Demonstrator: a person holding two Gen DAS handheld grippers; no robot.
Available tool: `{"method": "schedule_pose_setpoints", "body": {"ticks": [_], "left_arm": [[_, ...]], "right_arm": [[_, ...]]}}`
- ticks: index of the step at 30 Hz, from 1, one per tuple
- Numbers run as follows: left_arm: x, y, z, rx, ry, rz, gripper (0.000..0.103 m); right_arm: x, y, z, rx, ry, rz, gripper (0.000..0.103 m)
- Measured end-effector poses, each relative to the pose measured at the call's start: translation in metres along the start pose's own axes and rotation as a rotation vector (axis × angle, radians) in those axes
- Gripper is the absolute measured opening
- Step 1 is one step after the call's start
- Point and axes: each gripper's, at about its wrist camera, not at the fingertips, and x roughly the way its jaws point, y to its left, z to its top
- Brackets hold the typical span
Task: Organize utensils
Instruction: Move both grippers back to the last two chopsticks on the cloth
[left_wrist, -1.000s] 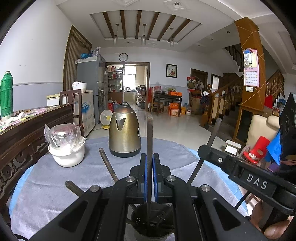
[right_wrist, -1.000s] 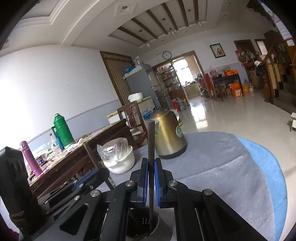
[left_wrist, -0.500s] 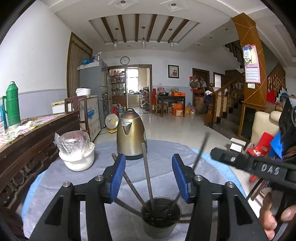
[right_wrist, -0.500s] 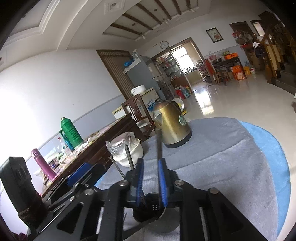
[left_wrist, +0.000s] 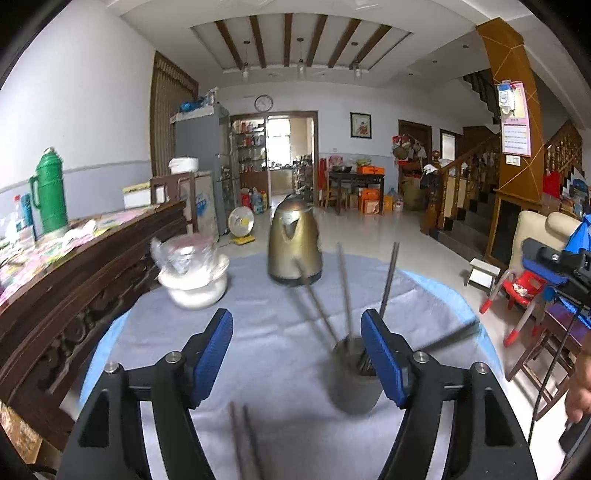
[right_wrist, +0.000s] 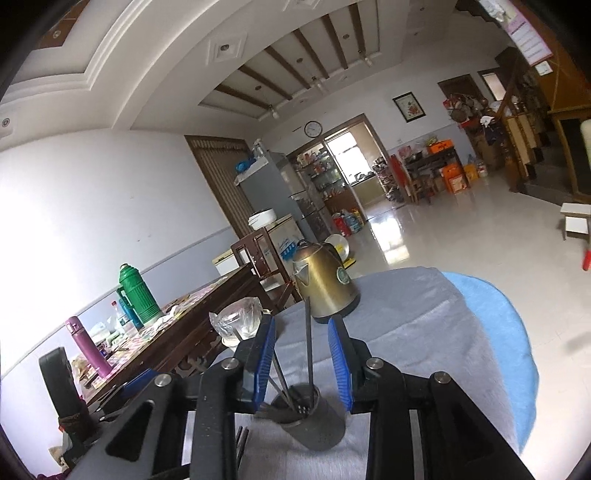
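utensil holder (left_wrist: 355, 384) just inside opening left claw's (left_wrist: 296, 360) right finger

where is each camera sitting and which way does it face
Left wrist: on the left gripper, facing across the table at the cup of chopsticks and the kettle; its opening fingers show.
Right wrist: on the right gripper, tilted, over the cup; its opening fingers show.
Shared: cup, kettle.
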Motion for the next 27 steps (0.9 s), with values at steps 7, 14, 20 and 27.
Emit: {"method": "schedule_pose_setpoints", "body": {"ticks": [7, 14, 20, 27], "left_arm": [[-0.014, 0.039, -0.060, -0.002, 0.158, 0.037, 0.074], [-0.004, 0.070, -0.106, -0.105, 0.327, 0.057, 0.074], [-0.005, 0.070, -0.108, -0.111, 0.328, 0.044, 0.074], [0.002, 0.075, -0.122, -0.126, 0.374, 0.028, 0.074]], "right_arm": [[-0.007, -0.022, -0.049, 0.042, 0.142, -0.079, 0.033], [0.016, -0.015, -0.111, 0.091, 0.348, -0.045, 0.033], [0.047, 0.029, -0.150, 0.062, 0.472, 0.064, 0.033], [0.064, 0.067, -0.178, -0.023, 0.567, 0.122, 0.033]]}}
